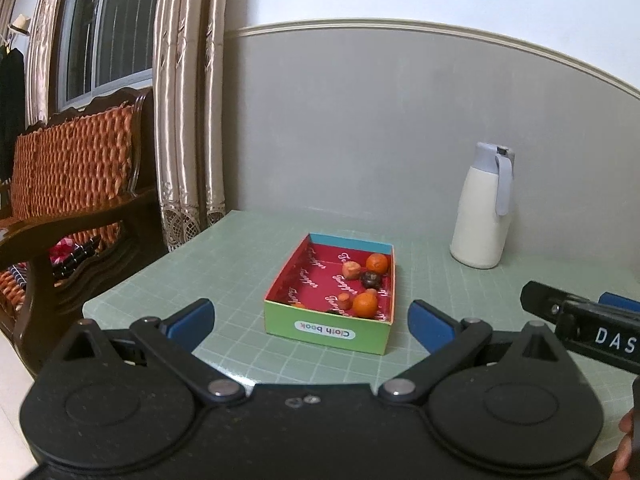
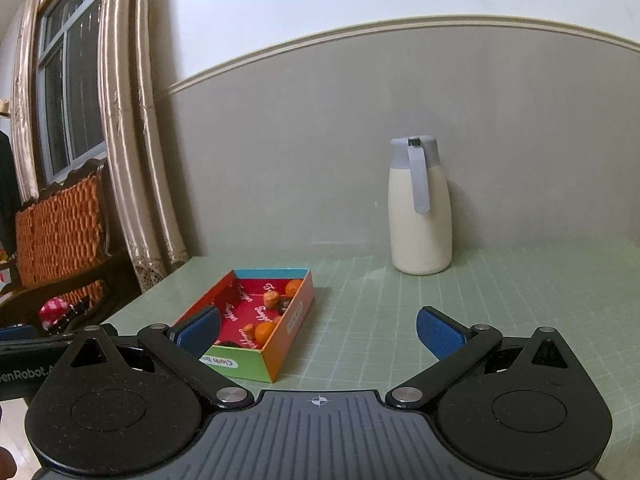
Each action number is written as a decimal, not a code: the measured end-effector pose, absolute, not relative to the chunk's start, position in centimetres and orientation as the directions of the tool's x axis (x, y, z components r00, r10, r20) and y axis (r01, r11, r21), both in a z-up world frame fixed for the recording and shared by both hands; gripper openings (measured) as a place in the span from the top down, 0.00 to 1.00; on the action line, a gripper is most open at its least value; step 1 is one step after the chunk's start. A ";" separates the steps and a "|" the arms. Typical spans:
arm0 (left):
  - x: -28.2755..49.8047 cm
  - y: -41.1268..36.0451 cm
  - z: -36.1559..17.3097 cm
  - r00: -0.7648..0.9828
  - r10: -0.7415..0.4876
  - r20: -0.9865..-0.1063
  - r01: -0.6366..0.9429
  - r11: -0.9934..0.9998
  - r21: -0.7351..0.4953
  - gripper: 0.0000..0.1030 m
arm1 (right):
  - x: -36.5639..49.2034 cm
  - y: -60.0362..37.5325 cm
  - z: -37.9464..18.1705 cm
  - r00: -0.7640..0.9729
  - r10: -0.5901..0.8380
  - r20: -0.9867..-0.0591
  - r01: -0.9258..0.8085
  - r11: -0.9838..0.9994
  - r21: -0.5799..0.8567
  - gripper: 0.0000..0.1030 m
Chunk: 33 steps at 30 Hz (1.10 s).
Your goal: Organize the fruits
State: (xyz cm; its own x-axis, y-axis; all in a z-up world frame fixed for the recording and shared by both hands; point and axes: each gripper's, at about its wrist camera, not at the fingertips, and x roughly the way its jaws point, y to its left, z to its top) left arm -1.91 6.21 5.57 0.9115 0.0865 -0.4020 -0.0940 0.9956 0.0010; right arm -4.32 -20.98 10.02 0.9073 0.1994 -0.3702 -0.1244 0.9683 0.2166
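A shallow cardboard box (image 1: 327, 330) with a red inside and a green "Cloth book" front stands on the green grid mat. It holds two oranges (image 1: 377, 263) (image 1: 365, 305), a dark round fruit (image 1: 370, 279) and small orange-red fruits (image 1: 351, 269). My left gripper (image 1: 312, 322) is open and empty, just short of the box front. In the right wrist view the box (image 2: 294, 322) lies front left. My right gripper (image 2: 318, 336) is open and empty, to the right of the box. The right gripper also shows at the left view's right edge (image 1: 580, 320).
A white thermos jug with a grey lid (image 1: 482, 212) (image 2: 420, 208) stands at the back of the table by the grey wall. A wooden bench with an orange cushion (image 1: 72, 168) and curtains (image 1: 188, 120) are off the table's left edge.
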 end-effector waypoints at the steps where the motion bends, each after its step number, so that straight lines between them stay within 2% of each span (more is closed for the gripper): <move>1: -1.9 6.2 5.6 0.912 0.086 -0.401 -0.092 0.996 0.004 0.06 | -4.3 -21.0 10.0 0.907 0.200 -0.369 -0.125 0.968 0.216 0.00; 33: -1.4 5.8 5.4 0.910 0.096 -0.403 -0.097 0.995 0.018 0.06 | -4.2 -20.9 9.7 0.907 0.200 -0.371 -0.130 0.970 0.205 0.00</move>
State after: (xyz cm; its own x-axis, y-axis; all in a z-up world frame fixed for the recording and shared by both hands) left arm -1.41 5.84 5.36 0.9102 0.0960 -0.4029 -0.0969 0.9951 0.0182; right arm -4.23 -20.92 9.72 0.9066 0.2003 -0.3714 -0.1304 0.9701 0.2048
